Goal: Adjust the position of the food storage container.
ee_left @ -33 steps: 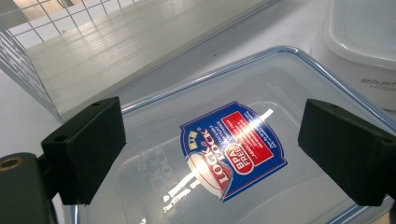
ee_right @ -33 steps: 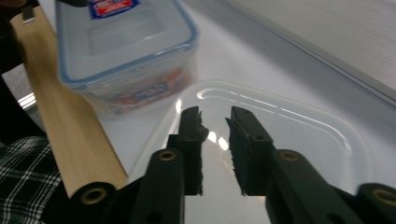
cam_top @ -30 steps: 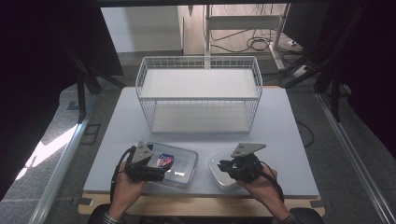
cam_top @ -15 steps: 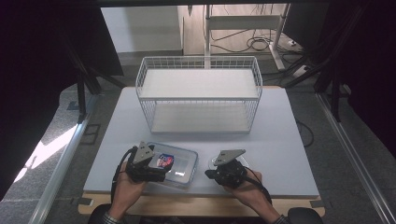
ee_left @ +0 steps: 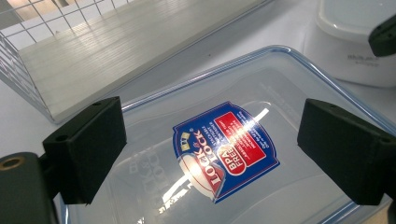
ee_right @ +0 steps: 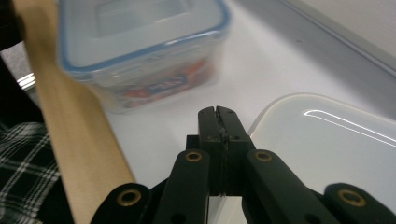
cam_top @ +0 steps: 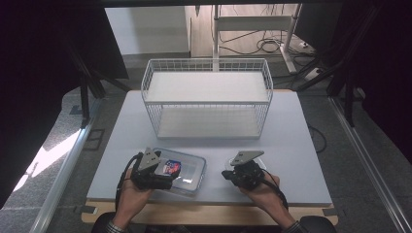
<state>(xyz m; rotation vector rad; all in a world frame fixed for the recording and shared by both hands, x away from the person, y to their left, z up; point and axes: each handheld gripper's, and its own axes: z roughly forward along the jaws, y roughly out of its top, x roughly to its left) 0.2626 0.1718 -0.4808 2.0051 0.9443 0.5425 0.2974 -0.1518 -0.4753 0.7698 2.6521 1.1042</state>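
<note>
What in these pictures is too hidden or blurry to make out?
- White container, high view: mostly covered by the right hand-held gripper.
- Clear lidded box, right gripper view: side label blurred, unreadable.
- Small print on the white container, left gripper view: too small.
- Clear box's contents: glare on the lid.

Your left gripper (cam_top: 151, 171) sits low at the near left with its jaws spread wide apart, your left hand (cam_top: 132, 191) wrapped behind it. Your right gripper (cam_top: 241, 171) has its jaws pressed flat together with nothing between them, gripped from behind by your right hand (cam_top: 260, 190).
</note>
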